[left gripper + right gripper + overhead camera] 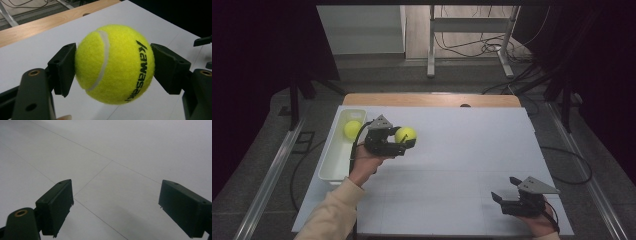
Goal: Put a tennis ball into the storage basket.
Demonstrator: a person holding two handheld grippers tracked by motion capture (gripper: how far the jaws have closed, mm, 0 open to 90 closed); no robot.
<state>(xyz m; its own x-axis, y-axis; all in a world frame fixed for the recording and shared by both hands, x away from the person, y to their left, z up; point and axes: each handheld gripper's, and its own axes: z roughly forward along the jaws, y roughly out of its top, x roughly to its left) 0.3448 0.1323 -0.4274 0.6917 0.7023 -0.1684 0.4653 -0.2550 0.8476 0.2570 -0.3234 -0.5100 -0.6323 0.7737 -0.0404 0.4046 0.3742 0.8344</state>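
Yellow tennis ball (115,63) between left gripper (404,140) jaws, apparently above table (452,165); right gripper (506,190) low, jaws wide.

One text can be read: black lettering on the yellow tennis ball (115,63) held between the jaws of the left claw (113,67). In the left gripper view it runs down the ball's side nearest the claw's right jaw and reads "kawasak", with a slanted stroke mark ahead of the first letter. The last letters curve under the ball and cannot be made out. No other writing is legible.
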